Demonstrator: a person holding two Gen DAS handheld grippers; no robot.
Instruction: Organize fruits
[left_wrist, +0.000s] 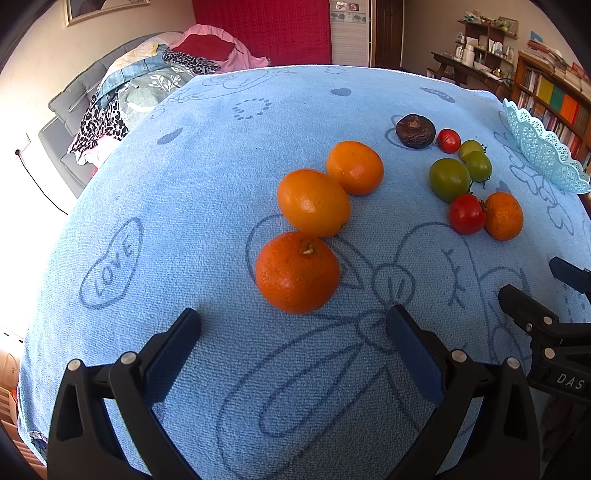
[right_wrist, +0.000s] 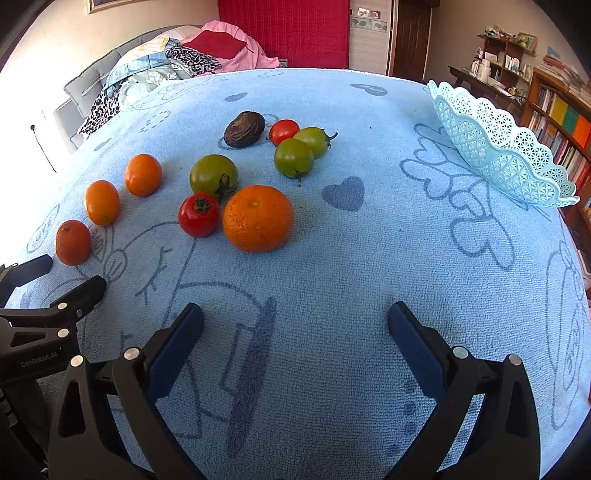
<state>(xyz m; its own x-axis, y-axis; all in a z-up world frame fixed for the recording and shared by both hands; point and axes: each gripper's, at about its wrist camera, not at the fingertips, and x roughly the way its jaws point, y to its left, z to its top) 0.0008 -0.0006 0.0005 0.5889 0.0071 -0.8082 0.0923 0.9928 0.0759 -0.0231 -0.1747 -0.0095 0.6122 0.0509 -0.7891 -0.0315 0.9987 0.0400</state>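
**Fruit loose on the towel, basket at the edge**

We see both grippers hovering low over a blue terry towel (right_wrist: 332, 258) with line drawings and hearts woven into its nap. The left gripper (left_wrist: 293, 321) has its dark, flat pads spread wide with nothing between them; the right gripper (right_wrist: 295, 314) is likewise spread and holds nothing.

Just ahead of the left one sits a dimpled orange (left_wrist: 297, 272) with a stub of stem, touching a smoother, oval orange (left_wrist: 314, 202), which in turn touches a third (left_wrist: 354, 167). They form a slanted row.

Ahead of the right gripper lies a second cluster: a pebbly tangerine (right_wrist: 258, 218) beside a glossy red tomato (right_wrist: 198, 214), with a round green tomato (right_wrist: 213, 176) right behind them. Farther back, two green tomatoes (right_wrist: 301, 153) (stems still on) press against a small red tomato (right_wrist: 283, 131), and a wrinkled, dark brown fruit (right_wrist: 244, 129) lies near them.

The basket (right_wrist: 506, 155), pale turquoise plastic with lacy openwork and a scalloped rim, stands at the towel's right edge, well apart from the fruit.
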